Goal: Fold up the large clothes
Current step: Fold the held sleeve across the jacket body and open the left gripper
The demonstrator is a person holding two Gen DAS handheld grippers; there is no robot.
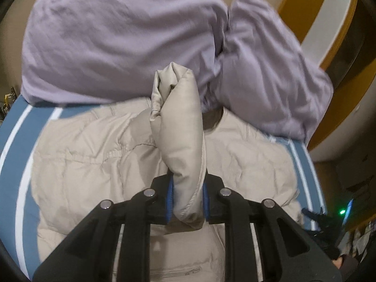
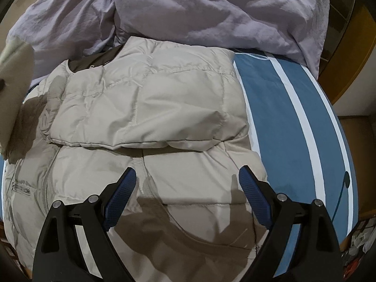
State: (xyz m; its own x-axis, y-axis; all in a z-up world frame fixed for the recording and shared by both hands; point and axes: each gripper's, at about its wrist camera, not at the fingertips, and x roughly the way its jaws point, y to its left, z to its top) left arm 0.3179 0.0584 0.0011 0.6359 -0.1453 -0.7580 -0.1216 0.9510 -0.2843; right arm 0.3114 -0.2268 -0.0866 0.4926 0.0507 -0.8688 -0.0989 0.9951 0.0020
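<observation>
A beige puffer jacket (image 2: 150, 98) lies spread on a blue bed with white stripes (image 2: 277, 108). One sleeve is folded across its chest in the right wrist view. My left gripper (image 1: 188, 199) is shut on the jacket's other sleeve (image 1: 181, 122) and holds it lifted above the jacket body (image 1: 89, 155). That lifted sleeve shows at the left edge of the right wrist view (image 2: 14, 70). My right gripper (image 2: 188, 188) is open and empty, hovering just above the jacket's lower part.
A crumpled lilac duvet (image 1: 112, 37) is heaped along the far side of the bed, touching the jacket's collar end; it also shows in the right wrist view (image 2: 211, 9). Wooden furniture (image 1: 303, 4) stands beyond the bed's right edge.
</observation>
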